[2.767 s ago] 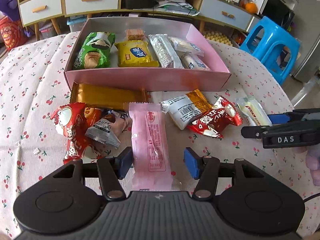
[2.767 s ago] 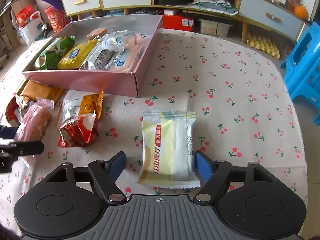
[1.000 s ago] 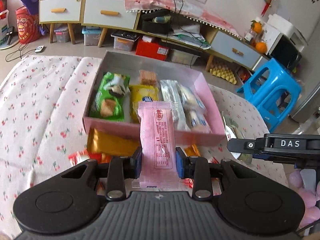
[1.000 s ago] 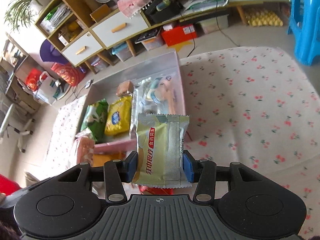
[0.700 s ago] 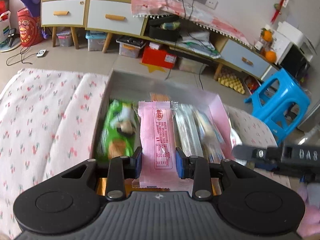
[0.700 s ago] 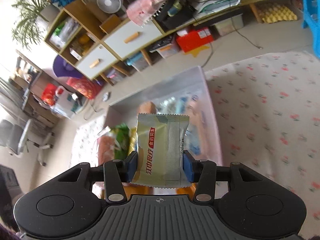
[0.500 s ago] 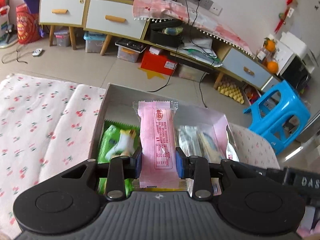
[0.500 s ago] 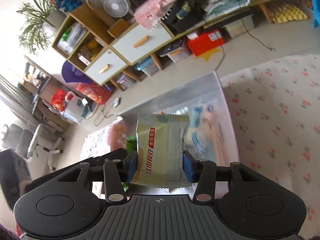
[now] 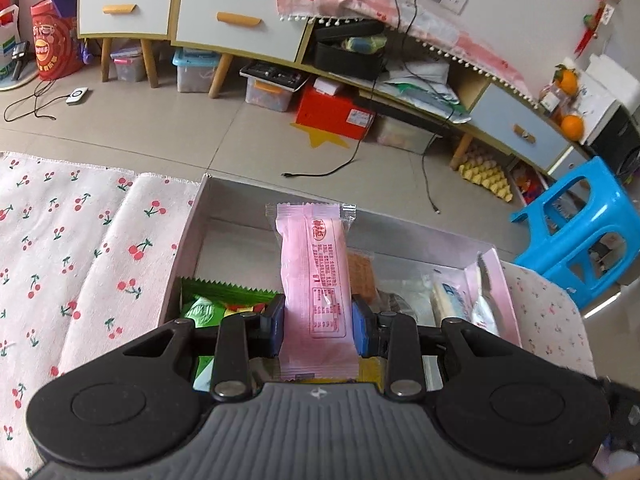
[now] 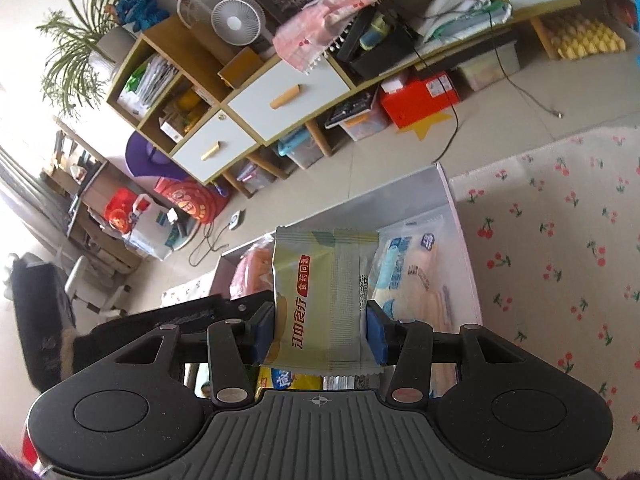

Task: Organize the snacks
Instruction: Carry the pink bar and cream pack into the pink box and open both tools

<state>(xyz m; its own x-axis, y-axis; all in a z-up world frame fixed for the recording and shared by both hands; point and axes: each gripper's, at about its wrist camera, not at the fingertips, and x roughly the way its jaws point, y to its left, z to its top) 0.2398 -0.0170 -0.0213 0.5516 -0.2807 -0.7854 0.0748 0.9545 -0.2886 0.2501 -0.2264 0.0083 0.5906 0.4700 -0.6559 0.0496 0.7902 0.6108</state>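
Note:
My left gripper is shut on a long pink snack packet and holds it upright above the pink box. In the box lie a green packet, an orange cracker pack and white packets. My right gripper is shut on a pale green-yellow snack packet, held over the same pink box, where a white and blue packet lies. The left gripper's body shows at the left of the right wrist view.
The box sits on a cherry-print tablecloth that also shows in the right wrist view. A blue plastic stool stands at the right. Low cabinets with drawers and floor clutter lie beyond the table.
Both grippers closed on their packets, lifted them off the cloth and moved forward. Both packets now hang over the pink box, closer to its far wall.

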